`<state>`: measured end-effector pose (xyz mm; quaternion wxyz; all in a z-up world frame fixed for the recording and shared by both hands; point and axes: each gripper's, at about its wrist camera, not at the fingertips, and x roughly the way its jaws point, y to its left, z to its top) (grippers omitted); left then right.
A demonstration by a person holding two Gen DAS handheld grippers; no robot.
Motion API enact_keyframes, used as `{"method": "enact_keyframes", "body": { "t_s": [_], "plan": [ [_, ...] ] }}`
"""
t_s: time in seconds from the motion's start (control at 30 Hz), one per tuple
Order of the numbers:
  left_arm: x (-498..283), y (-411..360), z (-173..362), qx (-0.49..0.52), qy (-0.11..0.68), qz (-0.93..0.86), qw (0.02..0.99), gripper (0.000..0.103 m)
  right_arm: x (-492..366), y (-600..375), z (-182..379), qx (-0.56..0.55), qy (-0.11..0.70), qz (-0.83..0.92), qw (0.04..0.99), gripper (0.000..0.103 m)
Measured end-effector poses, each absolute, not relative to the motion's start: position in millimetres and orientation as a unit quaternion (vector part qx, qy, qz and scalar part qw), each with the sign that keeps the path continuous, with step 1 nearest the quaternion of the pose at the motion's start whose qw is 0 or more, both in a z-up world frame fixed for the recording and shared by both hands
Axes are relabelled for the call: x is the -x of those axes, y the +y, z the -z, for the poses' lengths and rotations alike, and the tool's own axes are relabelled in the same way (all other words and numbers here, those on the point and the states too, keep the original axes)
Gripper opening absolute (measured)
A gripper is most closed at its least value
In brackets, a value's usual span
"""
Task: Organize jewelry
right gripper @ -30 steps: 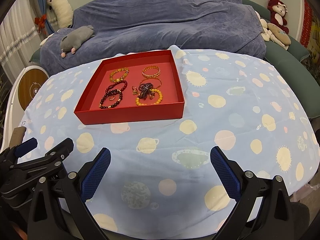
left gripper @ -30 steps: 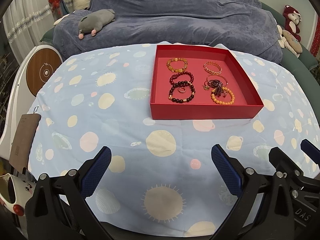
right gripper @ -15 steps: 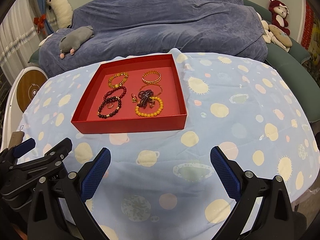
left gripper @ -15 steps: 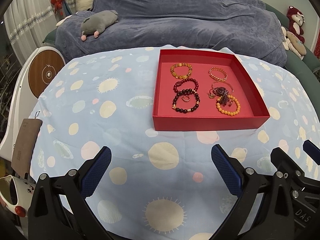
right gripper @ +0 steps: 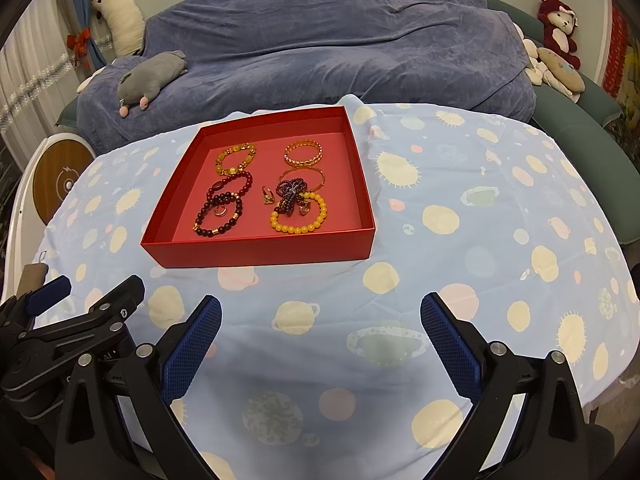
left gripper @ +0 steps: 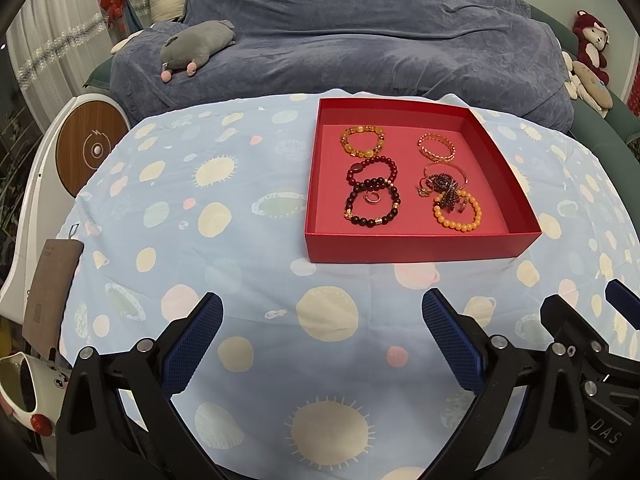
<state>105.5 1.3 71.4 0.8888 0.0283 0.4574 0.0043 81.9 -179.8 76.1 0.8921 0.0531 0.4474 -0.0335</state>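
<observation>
A pale blue cloth [left gripper: 240, 248] printed with cream suns and ringed planets drapes the counter, and behind it a sofa under a rumpled slate-blue velvety throw [left gripper: 360, 40] fills the room, with a grey plush mouse [left gripper: 196, 46] lying on its left part. A shallow square red cardboard tray [left gripper: 416, 246] sits on the cloth, its matte walls upright. Inside the tray lie an amber bead bracelet [left gripper: 362, 141] in the far left corner, a gold chain bangle [left gripper: 436, 147] to that one's right, two dark round-bead bracelets [left gripper: 372, 196] touching nearer the front wall, and an orange bead bracelet [right gripper: 299, 213] with a tangled purple bead cluster [right gripper: 291, 194] overlapping it. The left tool [left gripper: 320, 342] hovers in front of the tray, released, its blue textured pads wide apart. The right tool [right gripper: 320, 342] does likewise, released and holding nothing.
</observation>
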Motion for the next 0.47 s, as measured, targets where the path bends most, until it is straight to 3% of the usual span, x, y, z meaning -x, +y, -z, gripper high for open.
{"method": "enact_keyframes", "body": {
  "t_s": [0.47],
  "plan": [
    [-110.8,0.7,-68.8,-0.023,0.463,-0.001,0.886,0.094,-85.7,-179.3,-69.9,-0.056,0.451,0.035,0.890,0.096]
  ]
}}
